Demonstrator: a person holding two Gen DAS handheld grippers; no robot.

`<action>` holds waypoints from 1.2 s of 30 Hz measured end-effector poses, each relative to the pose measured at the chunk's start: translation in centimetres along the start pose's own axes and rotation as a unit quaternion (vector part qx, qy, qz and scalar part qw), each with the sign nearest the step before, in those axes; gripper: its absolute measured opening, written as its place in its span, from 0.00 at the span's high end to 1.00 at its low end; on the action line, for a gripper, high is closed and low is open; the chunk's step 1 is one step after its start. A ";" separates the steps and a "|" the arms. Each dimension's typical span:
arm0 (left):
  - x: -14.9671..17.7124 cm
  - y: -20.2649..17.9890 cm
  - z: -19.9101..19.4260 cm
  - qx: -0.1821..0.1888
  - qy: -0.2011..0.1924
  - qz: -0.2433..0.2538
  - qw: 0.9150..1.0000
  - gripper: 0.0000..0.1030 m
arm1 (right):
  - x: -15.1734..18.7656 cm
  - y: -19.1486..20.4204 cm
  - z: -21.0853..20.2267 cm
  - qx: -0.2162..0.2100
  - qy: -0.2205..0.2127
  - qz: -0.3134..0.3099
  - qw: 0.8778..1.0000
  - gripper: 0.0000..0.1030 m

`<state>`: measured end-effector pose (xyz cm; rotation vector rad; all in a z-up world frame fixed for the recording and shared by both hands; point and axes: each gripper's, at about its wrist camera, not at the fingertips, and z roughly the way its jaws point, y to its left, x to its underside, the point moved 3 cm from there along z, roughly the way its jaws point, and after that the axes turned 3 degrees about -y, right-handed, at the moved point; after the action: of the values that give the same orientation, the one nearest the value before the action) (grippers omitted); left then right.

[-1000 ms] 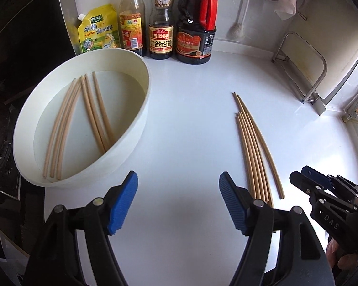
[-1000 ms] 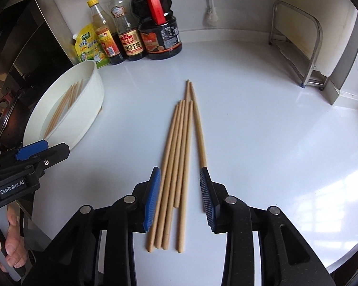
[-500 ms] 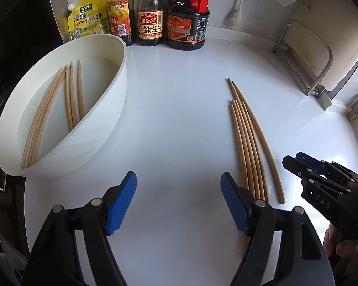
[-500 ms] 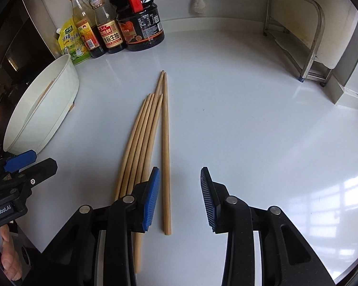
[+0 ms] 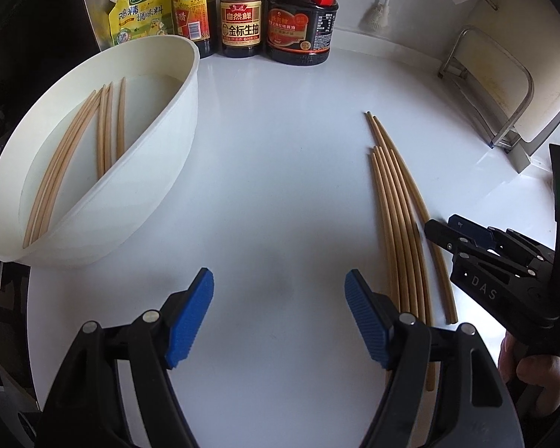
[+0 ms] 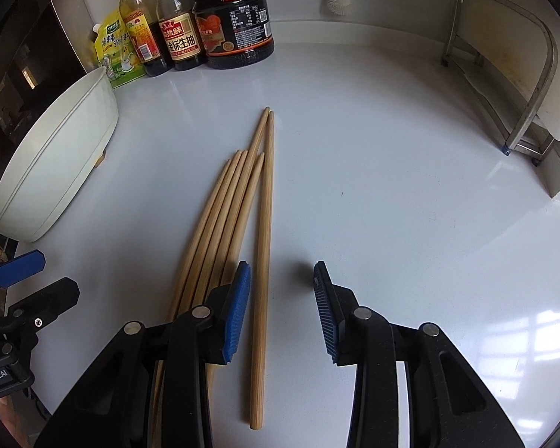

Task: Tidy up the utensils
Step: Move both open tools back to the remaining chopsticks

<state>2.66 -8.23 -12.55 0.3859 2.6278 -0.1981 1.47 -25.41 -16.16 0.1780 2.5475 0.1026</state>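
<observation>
Nearest the right wrist camera, the right gripper (image 6: 282, 308) stood with its blue pads spread and pinching nothing. Over the last second it had slid rightward across the bundle of chopsticks (image 6: 224, 224), so that only the outermost chopstick (image 6: 262, 261) now lay in the gap between the pads, hard by the left pad, while the rest of the bundle passed under and beside the left finger. That looked like lining up to take a single stick rather than the whole bundle.

The left gripper (image 5: 280, 317) was spread wider, over bare white countertop (image 5: 280, 186), holding nothing; it had sunk a little and the scene had drawn nearer.

Further off to the left sat the white oval basin (image 5: 160, 171), with several chopsticks (image 5: 108, 130) already lying inside, so the sorting seemed partly done. Beyond stood the soy sauce bottles (image 5: 242, 18) and a yellow seasoning pouch (image 5: 138, 18) against the wall.
</observation>
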 end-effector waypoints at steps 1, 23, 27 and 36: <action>0.0 -0.2 0.1 0.003 0.000 0.001 1.000 0.31 | 0.0 -0.2 0.0 0.003 -0.001 -0.001 1.000 0.67; 1.1 -4.9 3.0 0.027 0.022 0.034 0.999 0.31 | 0.7 -3.1 -1.8 -0.006 -0.028 -0.003 1.000 0.65; 1.5 -5.1 3.4 0.030 0.030 0.033 0.999 0.31 | 0.7 -3.4 -1.8 -0.006 -0.029 0.001 1.000 0.65; 2.0 -5.4 3.3 0.017 0.032 0.045 0.998 0.29 | 0.5 -3.5 -2.0 -0.008 -0.030 0.001 1.000 0.65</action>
<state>0.70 -13.55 -15.98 0.5303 2.6662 -0.2030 -0.45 -28.82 -15.18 0.1756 2.4850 0.1171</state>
